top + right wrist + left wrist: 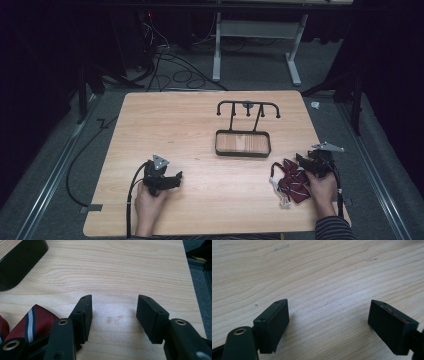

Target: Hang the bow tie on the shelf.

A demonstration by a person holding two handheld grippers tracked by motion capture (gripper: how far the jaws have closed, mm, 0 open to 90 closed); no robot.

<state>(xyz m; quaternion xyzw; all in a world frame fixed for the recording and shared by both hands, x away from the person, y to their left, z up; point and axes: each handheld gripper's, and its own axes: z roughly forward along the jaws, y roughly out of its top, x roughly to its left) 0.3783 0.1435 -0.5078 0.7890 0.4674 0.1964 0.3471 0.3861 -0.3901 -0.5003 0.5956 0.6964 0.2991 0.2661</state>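
Two grippers, two hands, one table (200,200), one rack (243,131), one tie (292,181). Pretty sparse setup.

Tie bunched up near the right front edge of the table, dark red with pale stripes, some white bit (label or lining, hard to tell) sticking out at its near side. Lying loose, not on the rack. Probably dumped there so the right hand (322,189) gets first go at it.

Right gripper (300,161) parked just beside the tie's far right side, jaws spread wide, nothing between them but bare wood in the right gripper view (113,315). Tie (35,320) showing just left of the left jaw there, apparently touching or tucked under the gripper body, not pinched. Looks like lining up for a grab, not a hold yet.

Left gripper (176,177) well apart on the left front of the table, also wide open over plain wood (328,315), nothing held. Left hand (150,197) resting low, probably waiting its turn.

Rack standing in the middle toward the back: one tray base, slanted uprights, one top bar with short hooks hanging down, count around four or five, too small to be sure. Likely the place for hanging the tie, hence kept central and reachable by both sides.
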